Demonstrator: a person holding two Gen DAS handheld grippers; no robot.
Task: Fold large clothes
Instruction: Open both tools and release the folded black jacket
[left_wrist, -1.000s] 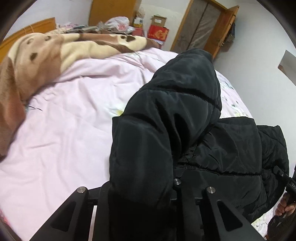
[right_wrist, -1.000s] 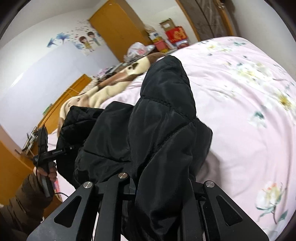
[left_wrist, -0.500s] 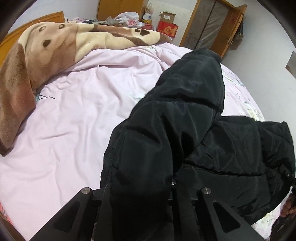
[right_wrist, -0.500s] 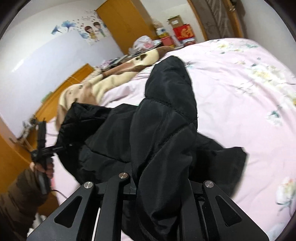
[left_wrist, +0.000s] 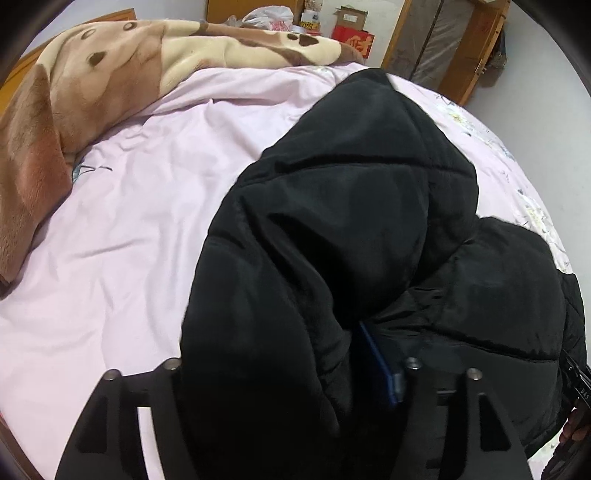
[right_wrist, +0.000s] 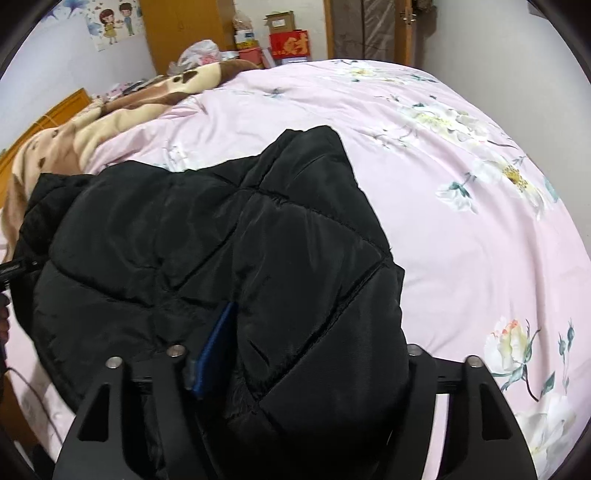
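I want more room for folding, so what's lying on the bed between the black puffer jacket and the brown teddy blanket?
In the left wrist view, only bare pink sheet lies between the black puffer jacket and the brown teddy blanket.

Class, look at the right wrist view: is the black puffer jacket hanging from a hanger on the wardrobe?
No: the black puffer jacket lies on the pink floral bedspread.

Jacket (left_wrist: 351, 229): on the quilt (left_wrist: 129, 229), one part folded over the rest.
Blanket (left_wrist: 92, 85): on the quilt behind the jacket (toward the headboard side).
Boxes (right_wrist: 288, 40): beyond the bed.
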